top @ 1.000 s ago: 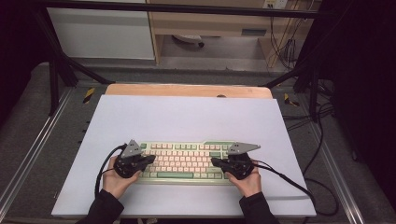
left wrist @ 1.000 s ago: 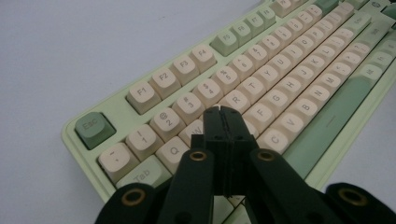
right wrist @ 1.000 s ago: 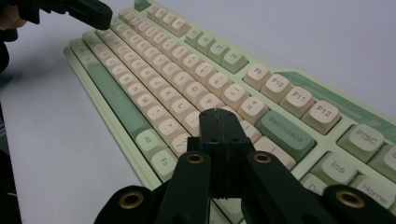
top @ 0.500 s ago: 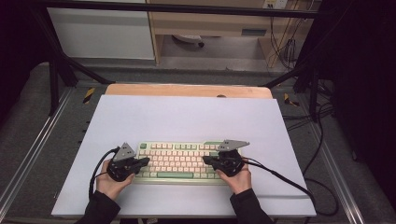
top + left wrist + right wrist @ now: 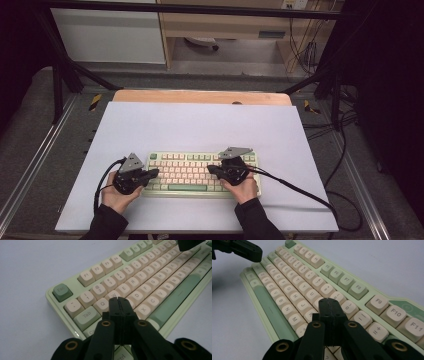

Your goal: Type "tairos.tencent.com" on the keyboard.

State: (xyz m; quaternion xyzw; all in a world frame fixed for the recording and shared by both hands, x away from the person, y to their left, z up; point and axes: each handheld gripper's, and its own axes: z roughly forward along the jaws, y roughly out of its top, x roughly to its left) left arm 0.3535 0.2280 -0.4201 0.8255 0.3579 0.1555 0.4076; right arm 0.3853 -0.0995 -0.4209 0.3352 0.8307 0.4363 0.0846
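Note:
A pale green keyboard (image 5: 200, 172) with cream and green keys lies on the white mat, near its front edge. My left gripper (image 5: 154, 172) is shut with nothing in it, its tip over the keyboard's left end. In the left gripper view the closed tip (image 5: 119, 300) sits just above the keys near Q and W on the keyboard (image 5: 155, 277). My right gripper (image 5: 211, 169) is shut and empty too, pointing left over the right half. In the right gripper view its tip (image 5: 329, 300) hovers over the keys around O and P of the keyboard (image 5: 287, 272).
The white mat (image 5: 200, 125) covers a wooden table (image 5: 200, 97) inside a metal frame. A black cable (image 5: 300, 191) trails right from the right gripper across the mat. The left gripper's cable (image 5: 100, 185) loops beside the hand. Cabinets stand beyond the table.
Both grippers have shifted left along the keyboard over the last second; the right one now sits over the keys instead of at the right end. Both stay shut.

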